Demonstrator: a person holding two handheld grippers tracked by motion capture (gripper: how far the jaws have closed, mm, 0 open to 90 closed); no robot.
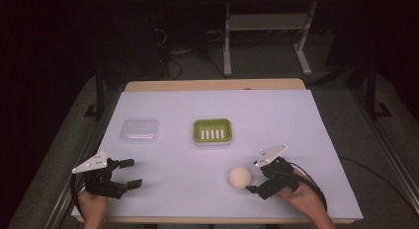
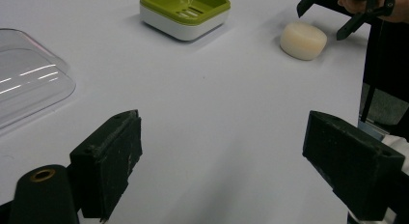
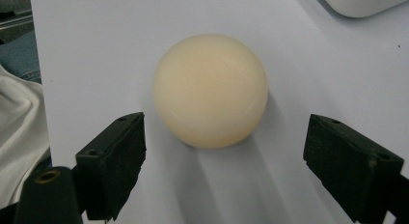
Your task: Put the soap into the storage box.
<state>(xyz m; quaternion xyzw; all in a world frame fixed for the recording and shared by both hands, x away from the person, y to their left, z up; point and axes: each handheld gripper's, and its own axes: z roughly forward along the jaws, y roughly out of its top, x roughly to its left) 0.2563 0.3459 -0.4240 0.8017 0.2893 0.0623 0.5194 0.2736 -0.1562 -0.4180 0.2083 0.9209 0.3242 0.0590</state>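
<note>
Soap (image 3: pixel 211 90), round, cream, smooth, flat-topped

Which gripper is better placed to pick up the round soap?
The right gripper: its open jaws already face the soap, just short of it. The left gripper sits far across the table.

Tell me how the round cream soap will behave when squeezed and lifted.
The soap looks solid and smooth, so probably stiff but somewhat slippery. Its flat underside, seen in the left gripper view, suggests it won't roll. The right hand-held gripper stands open around it.
</note>
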